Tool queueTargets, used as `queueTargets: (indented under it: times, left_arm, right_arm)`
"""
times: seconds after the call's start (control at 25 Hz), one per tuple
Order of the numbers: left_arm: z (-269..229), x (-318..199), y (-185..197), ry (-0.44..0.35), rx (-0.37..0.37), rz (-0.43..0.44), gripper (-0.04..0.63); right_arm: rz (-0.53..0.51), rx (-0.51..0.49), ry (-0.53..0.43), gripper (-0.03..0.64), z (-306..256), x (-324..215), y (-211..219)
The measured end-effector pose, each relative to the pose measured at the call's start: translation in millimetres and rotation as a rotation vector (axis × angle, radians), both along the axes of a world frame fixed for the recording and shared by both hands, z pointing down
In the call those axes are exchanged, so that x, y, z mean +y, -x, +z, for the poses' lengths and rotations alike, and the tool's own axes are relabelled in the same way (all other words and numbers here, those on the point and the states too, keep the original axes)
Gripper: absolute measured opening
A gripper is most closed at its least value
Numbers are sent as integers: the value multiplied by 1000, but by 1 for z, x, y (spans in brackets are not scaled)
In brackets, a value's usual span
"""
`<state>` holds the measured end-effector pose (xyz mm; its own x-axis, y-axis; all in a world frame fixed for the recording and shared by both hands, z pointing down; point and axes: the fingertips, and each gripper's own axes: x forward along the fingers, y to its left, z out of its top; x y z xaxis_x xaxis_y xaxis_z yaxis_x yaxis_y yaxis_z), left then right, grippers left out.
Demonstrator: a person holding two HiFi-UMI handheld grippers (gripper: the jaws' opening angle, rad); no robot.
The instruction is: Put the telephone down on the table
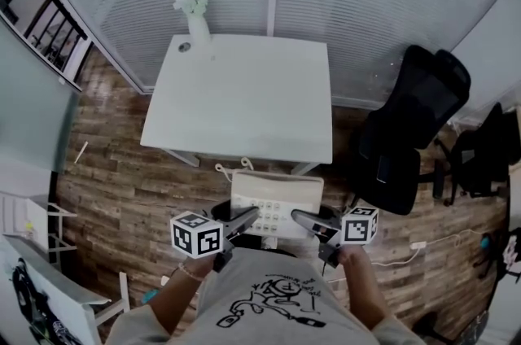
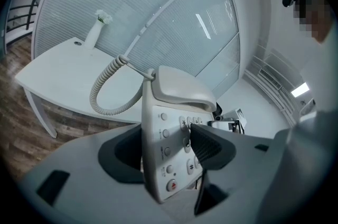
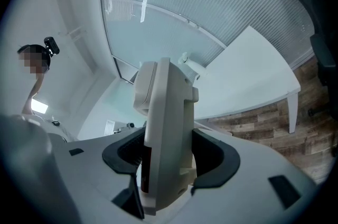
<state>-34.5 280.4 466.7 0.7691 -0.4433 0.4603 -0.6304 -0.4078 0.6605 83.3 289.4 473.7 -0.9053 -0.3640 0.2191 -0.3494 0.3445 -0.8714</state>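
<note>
Gripping one telephone (image 1: pixel 277 201), left tool (image 1: pixel 248 218) and right tool (image 1: pixel 301 218) each clamp a side. One table (image 1: pixel 244 99), one vase (image 1: pixel 198 28) on it.

The right gripper (image 3: pixel 168 160) clamps the telephone (image 3: pixel 168 106) on its edge; beyond the telephone stands the white table (image 3: pixel 253 77).

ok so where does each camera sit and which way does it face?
Head view: on the person's head, steeply down at the white table; shows shirt, forearms, left gripper and right gripper clamping the telephone.
Left gripper view: on it, along its jaws at the telephone's keypad; person at right edge.
Right gripper view: on it, along its jaws at the telephone's side; person at left edge.
Shared: telephone and table, all three.
</note>
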Motion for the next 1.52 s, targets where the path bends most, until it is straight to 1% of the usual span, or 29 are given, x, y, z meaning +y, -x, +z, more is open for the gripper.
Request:
queueTargets:
  times: [0.44,0.68,1.08,1.52]
  left_arm:
    - [-4,-74,34,-5,13,24,258]
    - [-7,-111,54,-11,17,44,258]
    - [0,-148,77,2,25,65,258]
    - [2,-176,78,15,27,68,258]
  right_arm:
    - [31,4,13,273,-3,-70,35]
    - [44,13,5,273,-6,-106,55]
    - [80,13,26,273,-2,-141,79]
    - [90,7,27,273,2,-168,79]
